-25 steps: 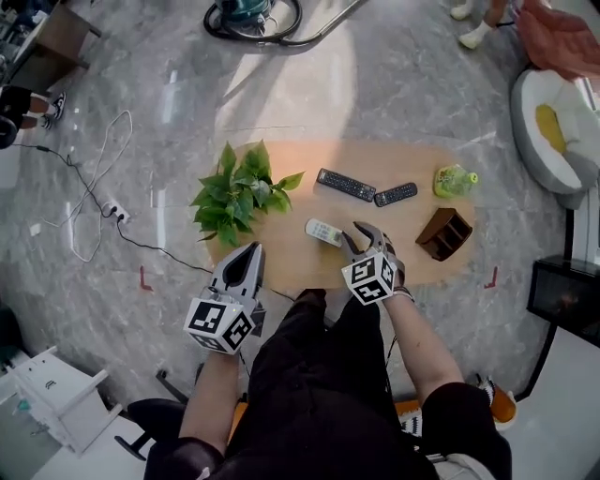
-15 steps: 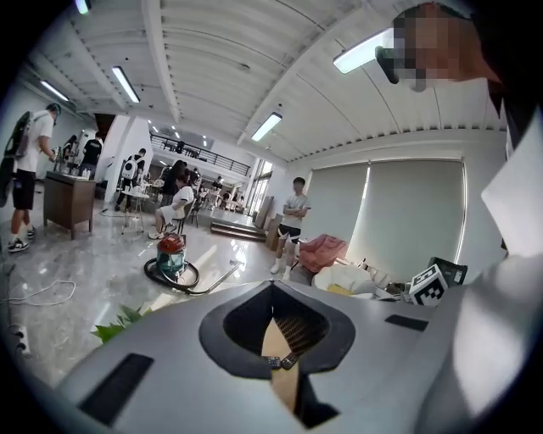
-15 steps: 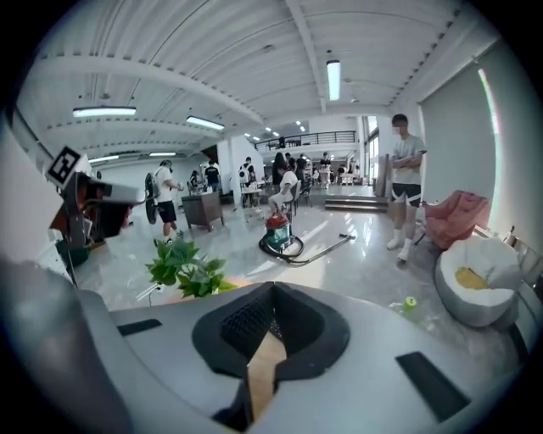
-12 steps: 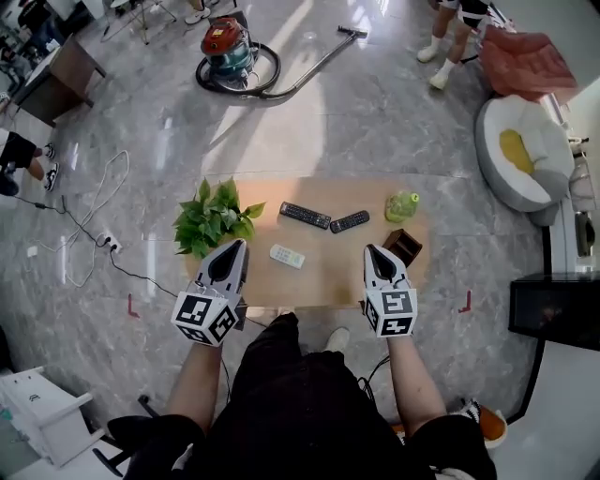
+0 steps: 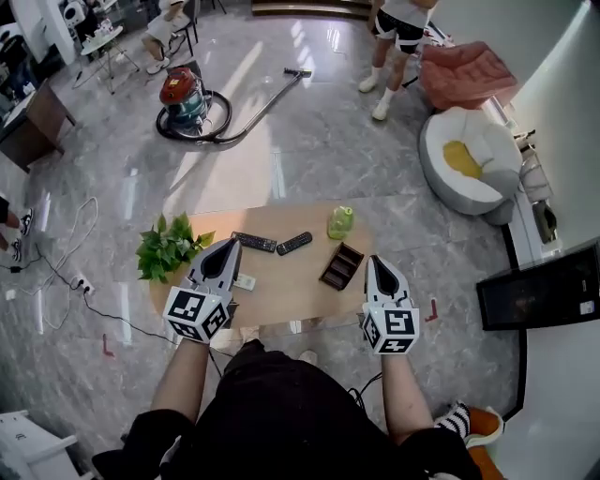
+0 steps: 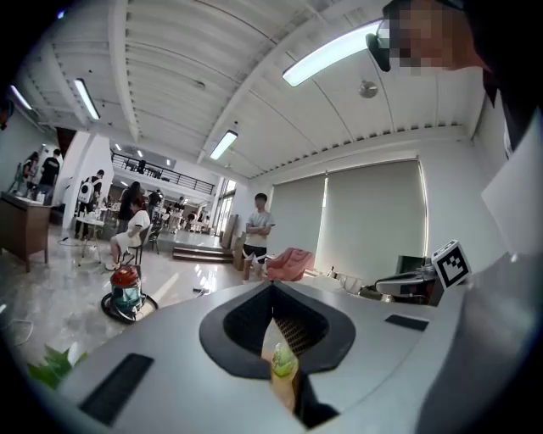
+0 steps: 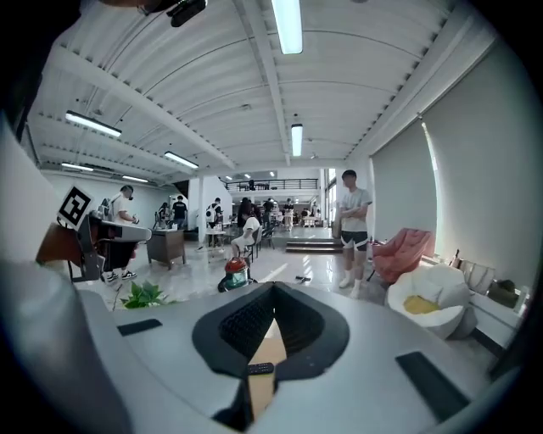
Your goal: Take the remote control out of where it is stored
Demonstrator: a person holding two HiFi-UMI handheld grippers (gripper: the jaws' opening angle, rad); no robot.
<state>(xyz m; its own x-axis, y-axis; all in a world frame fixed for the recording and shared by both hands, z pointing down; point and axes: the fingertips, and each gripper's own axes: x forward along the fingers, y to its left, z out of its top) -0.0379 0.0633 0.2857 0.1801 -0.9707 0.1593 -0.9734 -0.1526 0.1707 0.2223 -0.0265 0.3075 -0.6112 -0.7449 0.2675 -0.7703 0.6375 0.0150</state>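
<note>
The white remote [image 5: 246, 281] on the table [image 5: 291, 291] is mostly hidden behind the left gripper [image 5: 228, 249]; only a small part shows at its right. The brown holder [image 5: 341, 266] is too small to tell what its slots hold. In the right gripper view, only a strip of table and one dark remote [image 7: 260, 368] show. At the far edge, a standing person [image 5: 403, 28] is cut off above the chest.

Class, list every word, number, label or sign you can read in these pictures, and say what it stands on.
No readable text anywhere.
Square markers on left claw and right claw: black-and-white patterns, no letters.
Buttons on black remote and shorter black remote: print too small to read.
Any print on green bottle: too small to read.
</note>
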